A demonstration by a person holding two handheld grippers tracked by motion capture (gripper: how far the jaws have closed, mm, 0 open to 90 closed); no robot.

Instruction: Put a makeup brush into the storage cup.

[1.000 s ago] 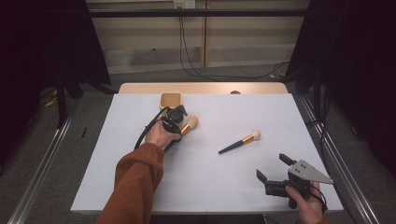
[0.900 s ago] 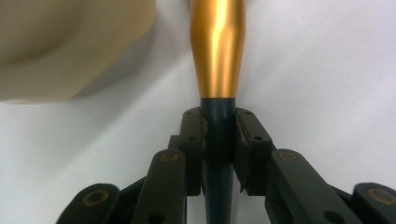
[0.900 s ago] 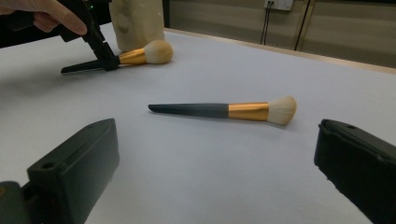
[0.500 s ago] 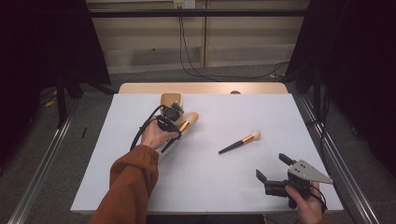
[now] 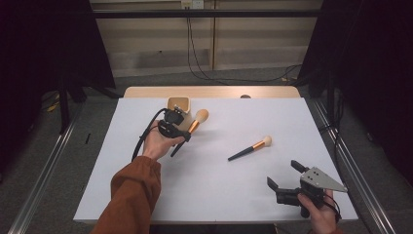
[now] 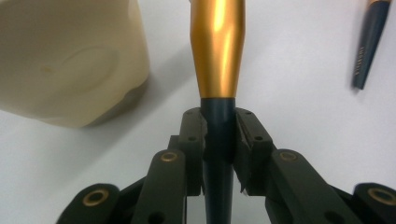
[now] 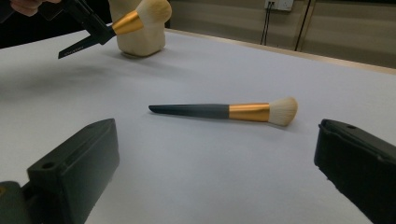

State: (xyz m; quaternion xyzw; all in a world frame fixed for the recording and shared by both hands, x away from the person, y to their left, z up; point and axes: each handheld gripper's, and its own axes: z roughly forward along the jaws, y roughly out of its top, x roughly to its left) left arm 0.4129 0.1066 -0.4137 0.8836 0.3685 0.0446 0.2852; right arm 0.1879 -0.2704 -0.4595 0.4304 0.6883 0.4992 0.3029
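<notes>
Over the white tabletop, the high view shows the left gripper near the far edge, clamped on a brush just beside a cream cup. A second brush lies mid-table, bristles toward the far right. The right gripper rests at the near right corner, jaws spread wide and empty, well apart from that brush.

From the left gripper view, both jaws press the dark handle of the held brush just below its gold ferrule; the cup stands just left. The other brush's handle carries pale lettering, too blurred to read.

From the right gripper view, the lying brush sits ahead between the open jaws, untouched. The held brush hangs before the cup, its handle print unreadable.
</notes>
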